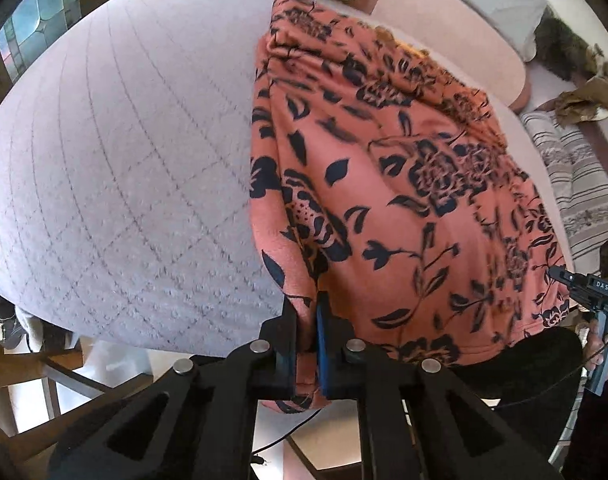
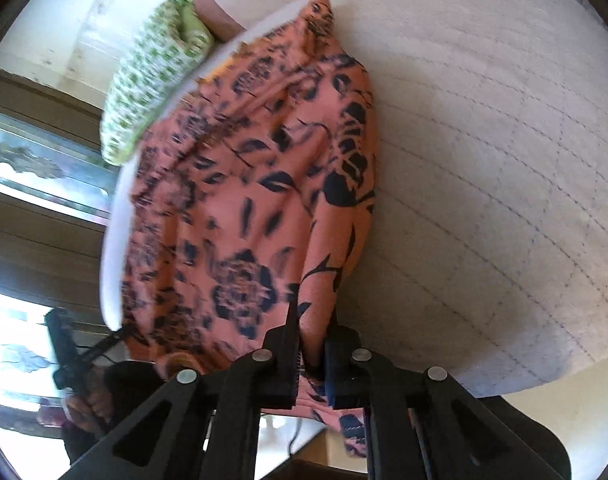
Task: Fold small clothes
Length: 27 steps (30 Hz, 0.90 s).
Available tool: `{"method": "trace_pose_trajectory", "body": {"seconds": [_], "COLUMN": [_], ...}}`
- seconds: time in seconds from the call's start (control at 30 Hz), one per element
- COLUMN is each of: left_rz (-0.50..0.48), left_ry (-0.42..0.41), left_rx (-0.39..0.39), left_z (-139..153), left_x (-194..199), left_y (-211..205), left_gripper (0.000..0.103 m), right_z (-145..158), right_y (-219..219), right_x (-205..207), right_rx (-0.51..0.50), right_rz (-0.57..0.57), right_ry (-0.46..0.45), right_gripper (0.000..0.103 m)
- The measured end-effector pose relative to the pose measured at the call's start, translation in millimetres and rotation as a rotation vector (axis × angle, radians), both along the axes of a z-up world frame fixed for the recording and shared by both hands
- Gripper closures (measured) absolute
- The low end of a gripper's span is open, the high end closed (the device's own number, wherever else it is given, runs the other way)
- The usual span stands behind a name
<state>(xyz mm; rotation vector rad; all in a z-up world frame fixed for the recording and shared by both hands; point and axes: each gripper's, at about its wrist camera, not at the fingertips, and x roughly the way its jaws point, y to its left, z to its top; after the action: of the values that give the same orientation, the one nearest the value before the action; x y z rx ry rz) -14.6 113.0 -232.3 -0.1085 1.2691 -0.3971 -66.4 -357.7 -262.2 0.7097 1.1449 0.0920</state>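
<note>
Left wrist only: striped cloth (image 1: 575, 184) beyond claw-pinched floral garment (image 1: 403, 184).

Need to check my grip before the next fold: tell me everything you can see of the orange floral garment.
The orange floral garment is soft, fleece-like cloth, salmon-orange with a dark navy flower and leaf print. It lies bunched in loose folds on the quilted pale surface, its far end near the green patterned pillow. The near edge hangs off the surface, pinched by the left tool at one corner and the right tool at the other.
</note>
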Motion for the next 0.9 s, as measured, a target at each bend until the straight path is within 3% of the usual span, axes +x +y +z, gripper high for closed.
{"method": "trace_pose_trajectory", "body": {"seconds": [0.53, 0.77, 0.9], "left_rz": [-0.007, 0.047, 0.066], "left_ry": [-0.176, -0.254, -0.273], "left_rx": [-0.178, -0.187, -0.162], "left_z": [98, 138, 145], "left_x": [26, 86, 138], "left_y": [17, 30, 27], "left_gripper": [0.095, 0.097, 0.097], "right_z": [73, 87, 84], "right_y": [-3, -35, -55], "right_x": [34, 78, 118], "right_rx": [0.261, 0.337, 0.367], "right_rz": [-0.026, -0.116, -0.163], "right_ry": [-0.251, -0.338, -0.360], "right_gripper": [0.094, 0.094, 0.094]}}
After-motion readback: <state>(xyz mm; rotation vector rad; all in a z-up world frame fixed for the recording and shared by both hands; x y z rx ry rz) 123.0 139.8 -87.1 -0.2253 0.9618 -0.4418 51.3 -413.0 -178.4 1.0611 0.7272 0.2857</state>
